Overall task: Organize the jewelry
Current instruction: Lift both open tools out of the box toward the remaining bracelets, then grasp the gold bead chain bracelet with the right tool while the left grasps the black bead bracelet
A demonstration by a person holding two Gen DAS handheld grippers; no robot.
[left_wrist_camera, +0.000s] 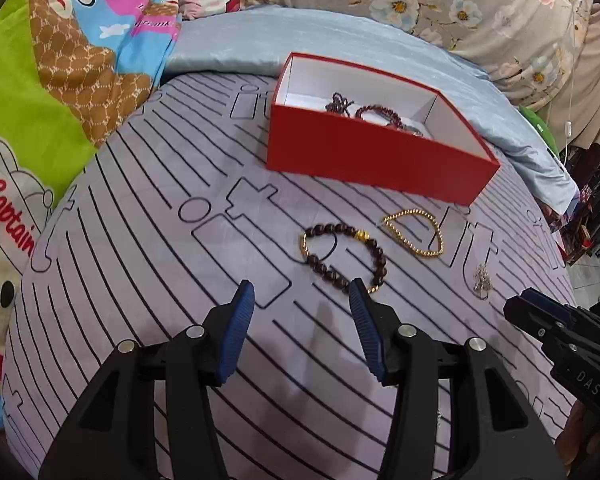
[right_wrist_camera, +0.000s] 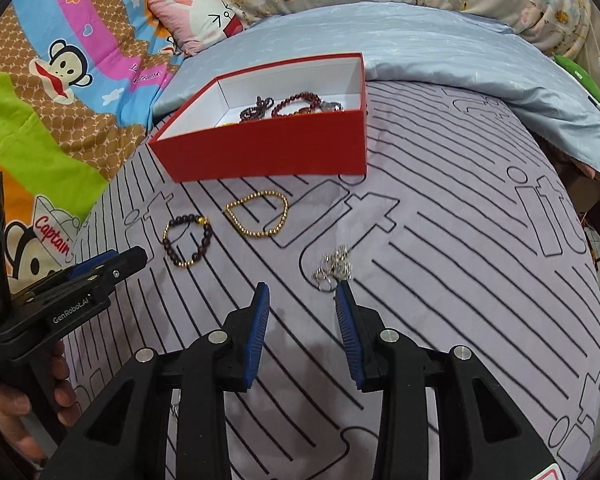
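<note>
Judging the sorting partly done: several dark bead strings already inside red box, three pieces left on striped bedsheet — dark bead bracelet, gold bead chain, silver tangle. Left gripper spread, empty, near the bracelet; right gripper spread, empty, beside the silver

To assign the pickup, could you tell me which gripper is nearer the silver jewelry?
Right. The right gripper has a fingertip just short of the silver jewelry; the left gripper sits by the dark beaded bracelet.
</note>
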